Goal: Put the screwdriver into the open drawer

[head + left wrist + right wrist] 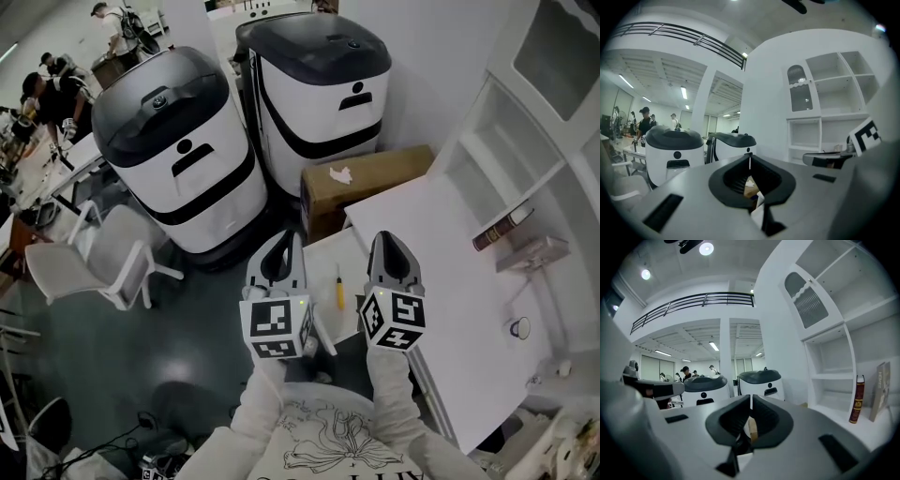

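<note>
Seemingly the screwdriver [339, 286] lies in the drawer [323, 261], long axis from 12 to 6 o'clock, between the left gripper [292, 236] and right gripper [383, 238], both pressed together, empty and equally near.

1. White desk [441, 281], right side: dark red book [502, 228] stands upright near the back, a pale flat item [532, 253] just beside it. Small round object [520, 327] sits further along the same back edge.
2. Open drawer [326, 255], at the desk's left edge: screwdriver [339, 287], yellow handle, lies inside.
3. Dark floor [187, 319]: cardboard box [375, 183], two white-and-black machines [183, 155], white chair [103, 253].
</note>
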The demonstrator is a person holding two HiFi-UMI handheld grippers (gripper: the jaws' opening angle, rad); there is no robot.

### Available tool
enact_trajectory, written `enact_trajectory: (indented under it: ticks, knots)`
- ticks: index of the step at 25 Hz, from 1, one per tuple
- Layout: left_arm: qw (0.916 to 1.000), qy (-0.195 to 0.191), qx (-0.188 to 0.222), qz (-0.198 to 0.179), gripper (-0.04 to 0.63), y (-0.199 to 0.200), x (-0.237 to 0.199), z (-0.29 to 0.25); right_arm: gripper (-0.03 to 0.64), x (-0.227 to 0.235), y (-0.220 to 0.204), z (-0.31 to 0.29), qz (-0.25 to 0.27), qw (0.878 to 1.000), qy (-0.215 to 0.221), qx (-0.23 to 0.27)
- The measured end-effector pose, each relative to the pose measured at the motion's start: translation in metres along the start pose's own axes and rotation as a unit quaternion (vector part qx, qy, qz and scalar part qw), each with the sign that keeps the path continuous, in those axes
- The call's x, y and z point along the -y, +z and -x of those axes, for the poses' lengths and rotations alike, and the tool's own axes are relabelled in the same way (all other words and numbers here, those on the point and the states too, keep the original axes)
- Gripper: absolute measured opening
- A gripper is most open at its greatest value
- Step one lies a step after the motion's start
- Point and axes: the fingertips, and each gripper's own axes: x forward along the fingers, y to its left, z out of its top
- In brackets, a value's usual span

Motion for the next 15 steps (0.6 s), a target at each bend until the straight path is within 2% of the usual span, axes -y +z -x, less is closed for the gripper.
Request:
enact_trajectory:
  ticks: [15]
  knots:
    - [0.9999,0.003,0.016,-0.002,0.009,0.012,0.002,0.011,0.013,-0.012,0.008,0.008,0.011,1.000,0.015,0.008]
